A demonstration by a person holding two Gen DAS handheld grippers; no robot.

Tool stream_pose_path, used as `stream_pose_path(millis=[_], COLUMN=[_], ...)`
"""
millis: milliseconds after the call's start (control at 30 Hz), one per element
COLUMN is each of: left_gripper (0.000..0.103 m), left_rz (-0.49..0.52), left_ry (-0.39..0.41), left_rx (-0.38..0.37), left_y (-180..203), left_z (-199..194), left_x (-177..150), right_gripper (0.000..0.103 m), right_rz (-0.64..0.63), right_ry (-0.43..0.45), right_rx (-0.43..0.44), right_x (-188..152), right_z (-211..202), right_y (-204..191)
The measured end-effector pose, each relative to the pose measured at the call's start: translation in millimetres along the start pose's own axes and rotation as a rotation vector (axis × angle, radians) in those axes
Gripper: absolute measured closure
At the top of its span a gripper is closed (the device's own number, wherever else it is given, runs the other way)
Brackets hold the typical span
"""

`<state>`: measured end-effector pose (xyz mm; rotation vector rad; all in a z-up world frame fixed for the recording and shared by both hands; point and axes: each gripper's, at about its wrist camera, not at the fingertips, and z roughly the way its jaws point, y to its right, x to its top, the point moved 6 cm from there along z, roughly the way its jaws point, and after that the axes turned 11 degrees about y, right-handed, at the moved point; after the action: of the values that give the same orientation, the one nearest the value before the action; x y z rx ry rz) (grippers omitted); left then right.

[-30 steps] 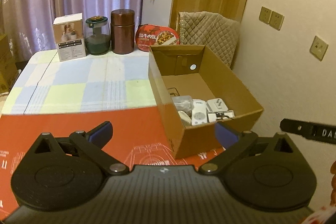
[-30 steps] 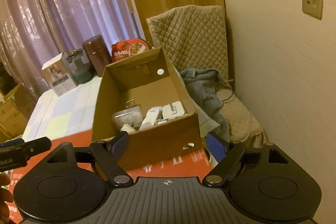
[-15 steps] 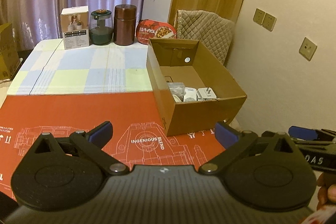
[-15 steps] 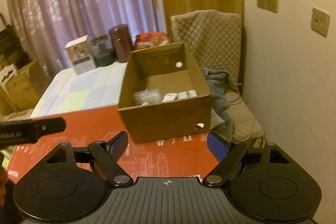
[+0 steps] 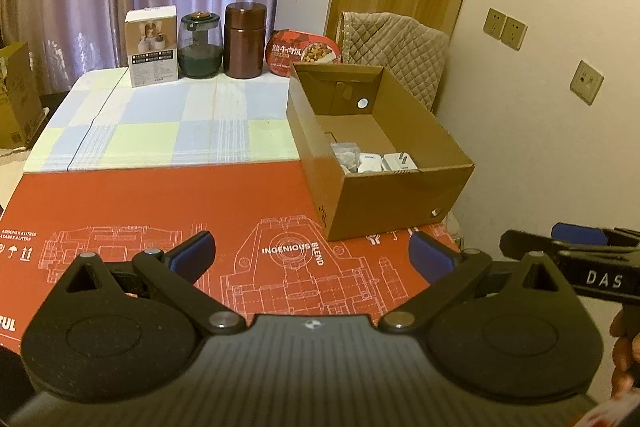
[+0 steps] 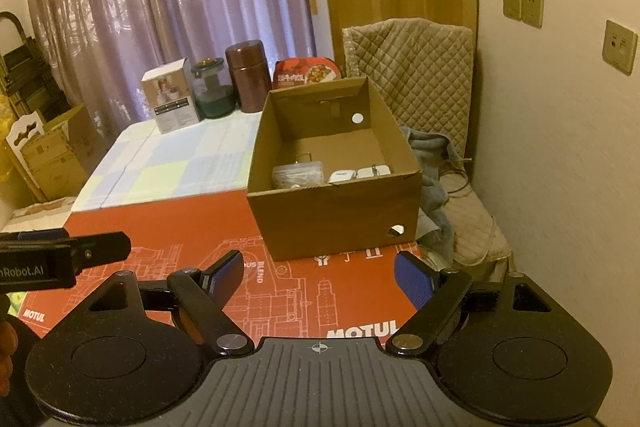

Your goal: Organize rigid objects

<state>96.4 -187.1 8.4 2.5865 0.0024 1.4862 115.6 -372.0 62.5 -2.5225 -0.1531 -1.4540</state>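
An open brown cardboard box point(image 5: 400, 195) stands on the red printed sheet point(image 5: 160, 211) at the table's right side. It also shows in the right wrist view point(image 6: 332, 211). Inside lie white plug adapters point(image 5: 384, 163) and a clear plastic case point(image 6: 298, 174). My left gripper point(image 5: 312, 251) is open and empty, held back over the red sheet's near edge. My right gripper point(image 6: 318, 277) is open and empty, held back in front of the box. It shows as a black bar at the right of the left wrist view point(image 5: 576, 259).
At the table's far edge stand a white carton point(image 5: 152, 47), a green glass jar point(image 5: 200, 47), a brown canister point(image 5: 245, 45) and a red food bowl point(image 5: 304, 51). A quilted chair point(image 6: 420, 75) stands right of the table, against the wall. Cardboard boxes point(image 6: 52, 155) sit left.
Both grippers have pulled back from the box and risen, so the box looks smaller and farther. Both stay open and empty.
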Motion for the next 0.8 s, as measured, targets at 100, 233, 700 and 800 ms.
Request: stream_pose_path(millis=[100, 233, 700, 800], left_gripper=[0.001, 0.001, 0.001, 0.001], left_rz=[-0.001, 0.0, -0.005, -0.006], left_ry=[-0.006, -0.008, -0.013, -0.014], left_rx=[0.001, 0.002, -0.002, -0.002], left_y=[-0.9, -1.3, 1.0, -0.1], left_z=[0.6, 0.6, 3.4, 4.4], left_x=[-3.9, -5.3, -7.4, -8.3], right_gripper=[0.023, 0.023, 0.023, 0.023], right_rz=[0.0, -0.003, 0.002, 0.003], right_ry=[-0.001, -0.002, -0.006, -0.008], right_rx=[0.002, 0.004, -0.001, -0.003], right_x=[-0.2, -1.0, -3.0, -4.0], right_z=[0.7, 0.3, 1.0, 1.3], right_y=[-0.1, -1.1, 1.2, 1.6])
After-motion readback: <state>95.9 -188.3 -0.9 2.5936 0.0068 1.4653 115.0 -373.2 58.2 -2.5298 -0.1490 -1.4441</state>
